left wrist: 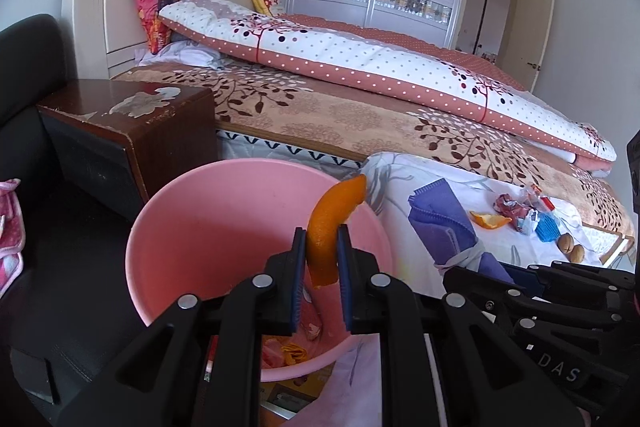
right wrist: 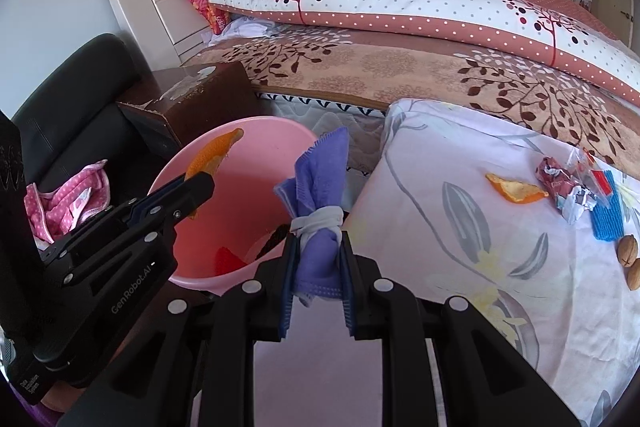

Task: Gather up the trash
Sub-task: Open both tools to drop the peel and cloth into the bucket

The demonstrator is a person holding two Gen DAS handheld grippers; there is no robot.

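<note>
My left gripper [left wrist: 322,239] is shut on a curved orange peel [left wrist: 334,223] and holds it above the pink bin [left wrist: 180,227]; it also shows in the right wrist view [right wrist: 200,183] with the peel [right wrist: 212,157] over the bin [right wrist: 264,147]. My right gripper [right wrist: 318,247] is shut on a folded purple face mask [right wrist: 320,187] next to the bin's right rim. On the flowered cloth [right wrist: 460,227] lie another orange peel [right wrist: 514,189], crumpled wrappers [right wrist: 568,189], a blue piece [right wrist: 608,219] and two walnuts [right wrist: 628,263].
A dark wooden nightstand [left wrist: 132,123] stands behind the bin, a black chair [right wrist: 68,99] with a pink cloth [right wrist: 64,203] to its left. The bed with a dotted quilt [left wrist: 360,55] runs across the back. Some scraps lie in the bin's bottom [left wrist: 296,351].
</note>
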